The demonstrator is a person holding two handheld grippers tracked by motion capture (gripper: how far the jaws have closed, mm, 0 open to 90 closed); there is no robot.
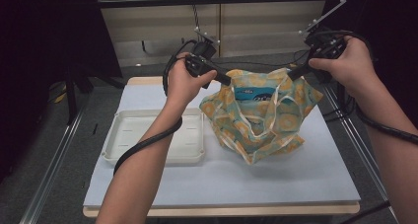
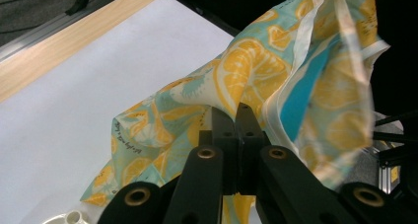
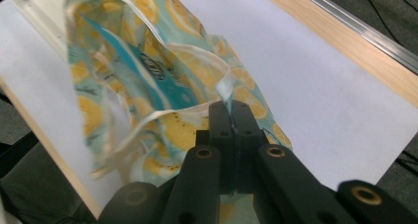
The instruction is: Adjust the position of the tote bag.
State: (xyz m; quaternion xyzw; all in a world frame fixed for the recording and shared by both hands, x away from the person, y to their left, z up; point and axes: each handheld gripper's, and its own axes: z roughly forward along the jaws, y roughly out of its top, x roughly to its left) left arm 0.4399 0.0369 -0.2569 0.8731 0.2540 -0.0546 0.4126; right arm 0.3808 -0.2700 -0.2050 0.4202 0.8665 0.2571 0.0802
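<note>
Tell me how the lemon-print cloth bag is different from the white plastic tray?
The lemon-print cloth bag is soft, crumpled and colourful; the white plastic tray is stiff, flat and plain. The bag is held up by the left gripper and right gripper; the tray lies untouched. Both rest on the white table.

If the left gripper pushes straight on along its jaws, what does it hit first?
The bag: the left gripper is already shut on its cloth, so it would only push deeper into the fabric. Beyond that, probably the blue pack inside; depth is unclear.
</note>
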